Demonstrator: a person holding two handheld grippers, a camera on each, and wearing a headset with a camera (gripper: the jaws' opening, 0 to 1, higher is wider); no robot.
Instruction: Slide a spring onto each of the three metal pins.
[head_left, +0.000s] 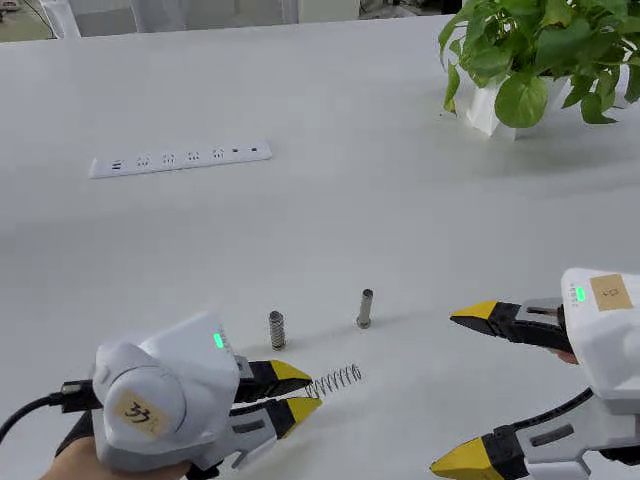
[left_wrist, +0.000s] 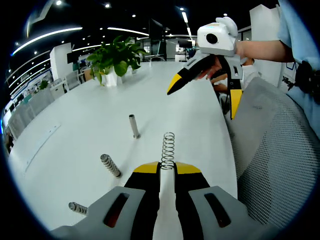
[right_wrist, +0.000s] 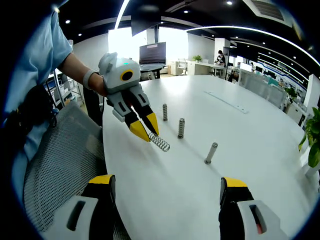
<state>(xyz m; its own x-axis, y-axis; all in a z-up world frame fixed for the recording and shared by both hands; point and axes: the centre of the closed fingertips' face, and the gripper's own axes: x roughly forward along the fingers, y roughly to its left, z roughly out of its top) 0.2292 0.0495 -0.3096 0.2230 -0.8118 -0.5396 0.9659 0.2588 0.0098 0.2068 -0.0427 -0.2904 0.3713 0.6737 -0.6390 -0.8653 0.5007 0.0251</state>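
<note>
the left gripper is recorded at the lower left of the head view. its jaws are drawn narrow and clamped on one end of a loose spring. the spring projects forward from the yellow jaw tips. its free end is directed towards the pins and is apart from all of them.

the right gripper is recorded at the right of the head view. its jaws are spread wide, and it is held well apart from the spring and the pins.

three metal pins are seen standing upright in a row on the white desk.
- the bare pin stands at the end of the row nearer the right gripper, and its shaft is uncovered.
- the middle pin is wrapped by a spring along its shaft and stands just beyond the left gripper's jaws.
- the third pin is noted at the lower left of the left gripper view and also carries a spring around it.

a white power strip is noted lying flat on the far left part of the desk. a potted plant stands at the far right corner. a grey mesh chair is seen beside the desk edge in the left gripper view.
</note>
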